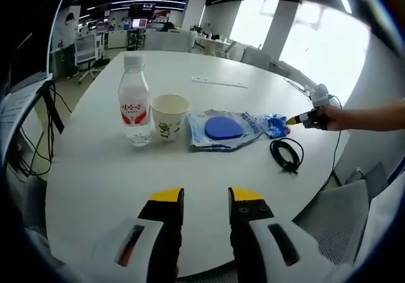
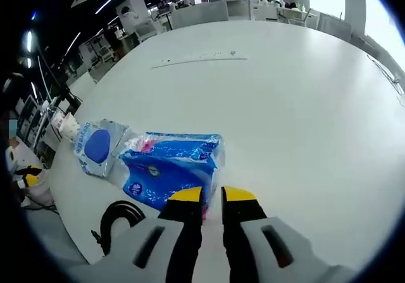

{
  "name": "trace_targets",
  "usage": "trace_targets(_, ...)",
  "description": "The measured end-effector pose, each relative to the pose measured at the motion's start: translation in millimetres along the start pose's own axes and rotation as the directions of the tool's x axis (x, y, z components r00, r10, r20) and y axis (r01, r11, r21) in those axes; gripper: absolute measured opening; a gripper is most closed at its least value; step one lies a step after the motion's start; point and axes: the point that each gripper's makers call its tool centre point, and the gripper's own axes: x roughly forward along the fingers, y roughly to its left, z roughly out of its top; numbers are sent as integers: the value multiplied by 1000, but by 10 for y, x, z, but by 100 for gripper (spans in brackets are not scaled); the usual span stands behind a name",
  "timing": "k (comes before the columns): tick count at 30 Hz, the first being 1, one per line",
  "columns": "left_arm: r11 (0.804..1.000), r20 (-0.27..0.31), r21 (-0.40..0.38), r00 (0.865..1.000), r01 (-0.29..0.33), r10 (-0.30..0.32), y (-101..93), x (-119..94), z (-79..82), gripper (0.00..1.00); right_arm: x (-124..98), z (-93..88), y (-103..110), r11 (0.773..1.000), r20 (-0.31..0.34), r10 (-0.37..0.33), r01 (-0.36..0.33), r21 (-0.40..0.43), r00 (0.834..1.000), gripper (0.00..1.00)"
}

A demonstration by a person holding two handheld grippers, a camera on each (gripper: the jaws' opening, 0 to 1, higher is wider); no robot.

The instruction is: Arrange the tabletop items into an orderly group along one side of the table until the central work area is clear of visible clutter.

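Observation:
In the left gripper view a clear water bottle (image 1: 134,102) with a red label stands upright on the white table (image 1: 95,175), close beside a paper cup (image 1: 169,115). To their right lies a flat wet-wipe pack (image 1: 221,129) with a blue lid. My right gripper (image 1: 293,121) comes in from the right, a hand behind it, shut on the edge of a blue tissue pack (image 1: 274,125). My left gripper (image 1: 206,202) hovers open over the near table edge. In the right gripper view my right gripper (image 2: 212,197) pinches the tissue pack (image 2: 171,163), with the wipe pack (image 2: 98,145) to its left.
A coiled black cable (image 1: 286,153) lies near the table's right edge, also seen as a cable (image 2: 120,220) beside the tissue pack. A thin white strip (image 1: 218,81) lies on the far side. A grey chair (image 1: 338,210) stands by the right edge. Office desks stand beyond.

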Motion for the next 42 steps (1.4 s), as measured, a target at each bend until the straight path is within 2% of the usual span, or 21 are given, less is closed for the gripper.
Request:
trace_targets(7, 1000, 8, 7, 1000, 10, -10, -19, 19, 36, 27, -17, 7, 17, 1000, 14, 15, -15, -26, 1000, 12)
trace_targets(14, 1000, 14, 10, 1000, 17, -17, -30, 11, 37, 27, 14, -64, 60, 998, 29, 25, -23, -51, 999, 15)
trace_targets(20, 1000, 17, 11, 1000, 19, -19, -23, -11, 19, 27, 7, -138, 247, 995, 43, 80, -78, -58, 996, 17)
trace_targets(24, 1000, 18, 10, 1000, 21, -21, -36, -26, 2, 27, 27, -239, 432, 984, 24, 152, -149, -93, 988, 19)
trace_targets(29, 1000, 19, 11, 1000, 24, -24, -38, -22, 1, 27, 93, -356, 590, 971, -19, 191, -192, -143, 981, 21)
trace_targets(32, 1000, 20, 12, 999, 24, -25, -42, -32, 8, 27, 139, -429, 644, 964, -47, 200, -205, -167, 979, 22)
trace_targets(36, 1000, 24, 11, 999, 24, -24, -38, -36, 33, 27, 205, -523, 647, 954, -99, 172, -190, -231, 980, 20)
trace_targets(42, 1000, 30, 9, 999, 23, -23, -30, -55, 45, 27, 300, -608, 632, 944, -123, 148, -178, -278, 981, 16)
